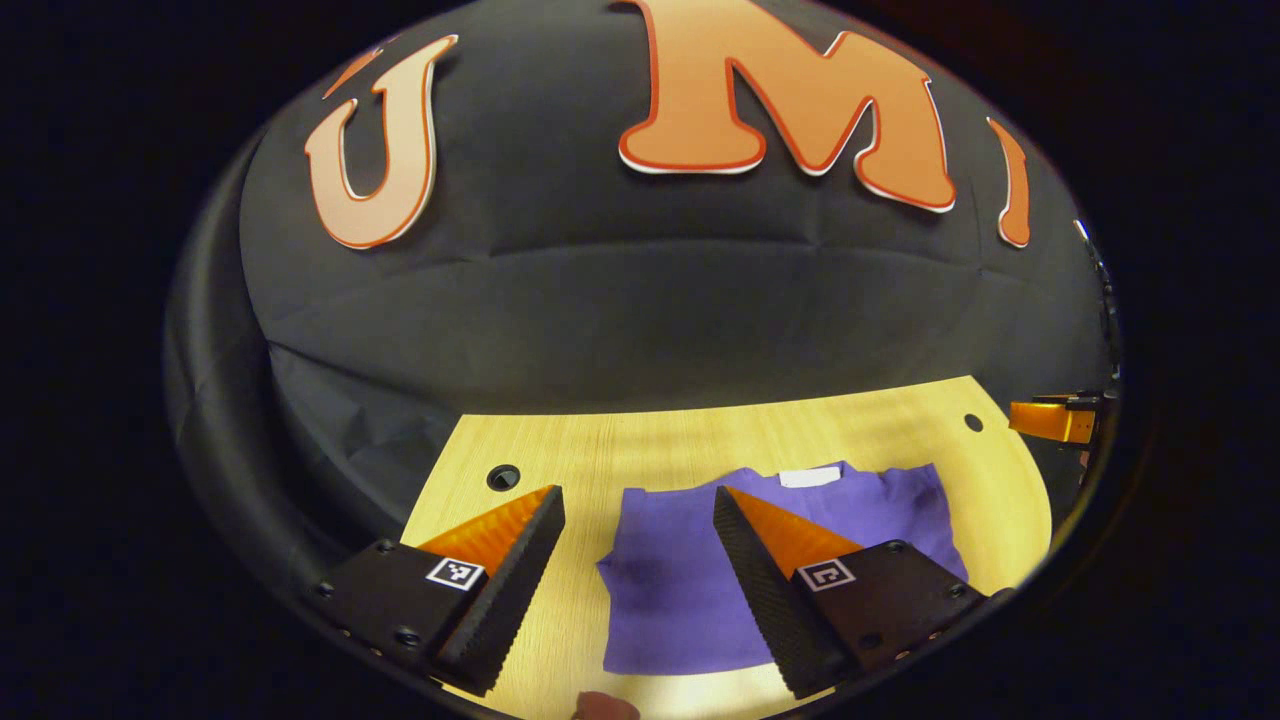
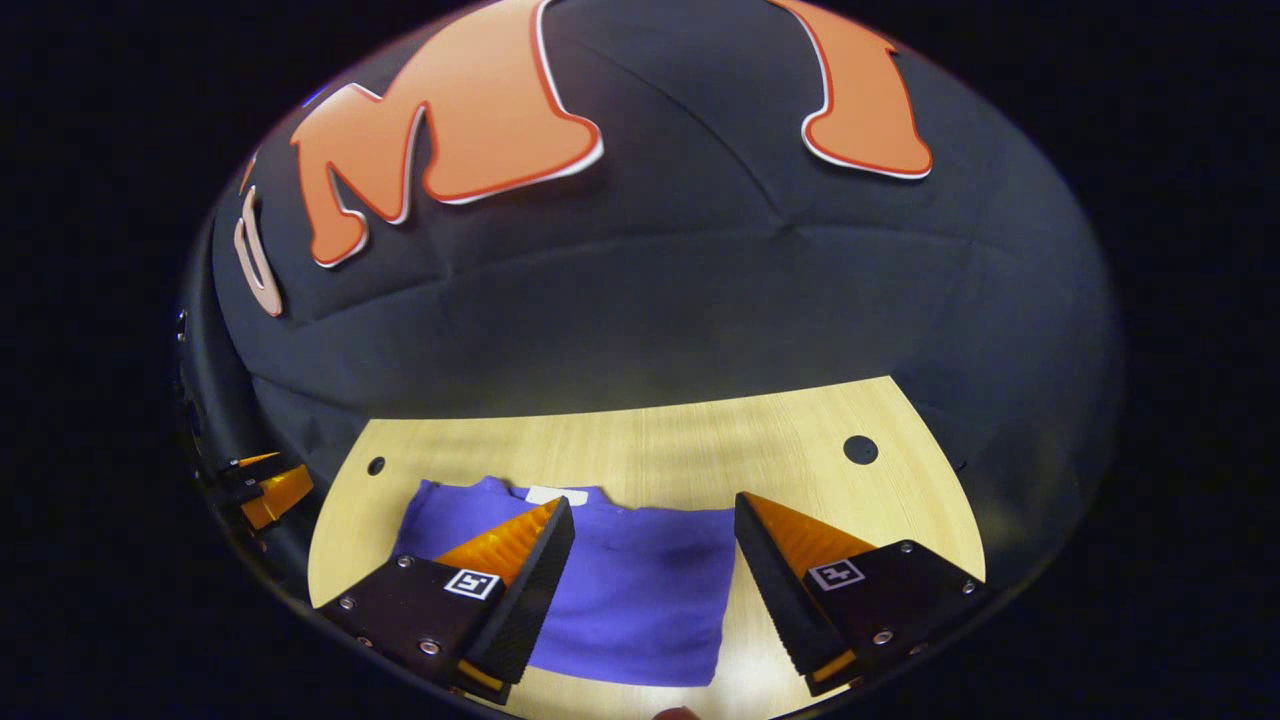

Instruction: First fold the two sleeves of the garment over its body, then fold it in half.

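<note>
1. The bench (image 1: 700, 440) is seen as a pale wooden top filling the lower middle of both views, with round holes near its far corners and the black cloth wall behind it.
2. The garment (image 1: 680, 590), a purple top, is laid flat on the bench at the lower centre of the left gripper view; in the right gripper view it (image 2: 640, 590) is found at lower centre-left. Its collar label is turned toward the far edge, so its long axis runs from the near edge of the bench toward the wall. Its outline appears as a compact block; the sleeves are judged to be already folded over the body, though this cannot be confirmed.
3. The left tool (image 1: 640, 520) is held spread, nothing between its fingers, above the garment's left edge at the bottom of its view.
4. The right tool (image 2: 655, 525) is likewise spread and empty, straddling the garment's right edge at the bottom of its view.
5. The coming move is judged to be the half fold: the hem lies nearest both tools, one at each side.
</note>
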A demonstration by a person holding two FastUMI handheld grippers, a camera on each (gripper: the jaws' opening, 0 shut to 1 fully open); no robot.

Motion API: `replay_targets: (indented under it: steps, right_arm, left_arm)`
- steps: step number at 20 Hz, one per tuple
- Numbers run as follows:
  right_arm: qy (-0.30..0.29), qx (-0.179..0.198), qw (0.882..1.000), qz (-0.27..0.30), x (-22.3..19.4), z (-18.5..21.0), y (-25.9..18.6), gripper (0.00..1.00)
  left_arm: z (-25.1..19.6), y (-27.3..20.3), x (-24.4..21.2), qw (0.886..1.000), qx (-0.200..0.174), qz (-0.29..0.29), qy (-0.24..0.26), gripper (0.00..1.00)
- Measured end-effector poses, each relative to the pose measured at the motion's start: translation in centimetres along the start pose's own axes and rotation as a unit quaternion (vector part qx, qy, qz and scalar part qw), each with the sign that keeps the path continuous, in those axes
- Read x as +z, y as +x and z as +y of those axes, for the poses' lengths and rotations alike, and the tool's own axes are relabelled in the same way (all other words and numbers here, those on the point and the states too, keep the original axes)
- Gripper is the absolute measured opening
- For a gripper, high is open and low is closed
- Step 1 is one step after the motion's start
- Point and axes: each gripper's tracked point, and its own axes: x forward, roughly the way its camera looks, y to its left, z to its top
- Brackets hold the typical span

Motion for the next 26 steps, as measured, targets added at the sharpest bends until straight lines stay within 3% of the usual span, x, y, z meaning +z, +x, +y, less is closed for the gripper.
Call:
replay_targets:
  steps: [7, 15, 18, 19, 20, 22, 23, 26]
  right_arm:
    - [-0.019, -0.006, 0.996, -0.085, 0.6, 4.1, -6.4, 0.95]
    - [-0.069, -0.048, 0.983, -0.166, 1.7, 6.5, -11.8, 0.95]
    - [-0.078, -0.025, 0.976, -0.200, 2.4, 8.3, -13.5, 0.95]
    - [-0.084, -0.015, 0.974, -0.212, 2.6, 9.0, -14.1, 1.00]
    - [-0.089, -0.013, 0.971, -0.220, 2.6, 9.2, -14.7, 0.95]
    - [-0.092, -0.009, 0.968, -0.233, 2.6, 9.9, -15.3, 1.00]
    - [-0.091, -0.008, 0.966, -0.240, 2.5, 10.3, -15.7, 0.95]
    - [-0.096, -0.011, 0.959, -0.268, 2.6, 11.2, -17.0, 0.95]
  left_arm:
    - [-0.7, -8.2, 1.5, 0.996, -0.022, -0.091, 0.015, 0.97]
    - [-1.1, -12.8, 2.2, 0.985, -0.027, -0.170, 0.011, 0.97]
    - [-2.2, -15.1, 2.6, 0.978, -0.039, -0.203, 0.000, 0.97]
    - [-2.5, -15.7, 2.7, 0.976, -0.043, -0.215, -0.001, 0.98]
    - [-2.9, -16.4, 2.6, 0.974, -0.044, -0.222, 0.001, 0.97]
    - [-3.0, -17.4, 2.4, 0.970, -0.042, -0.238, 0.000, 0.97]
    - [-3.0, -17.8, 2.2, 0.969, -0.040, -0.245, -0.005, 0.97]
    - [-2.6, -18.8, 1.6, 0.966, -0.040, -0.256, -0.021, 0.97]
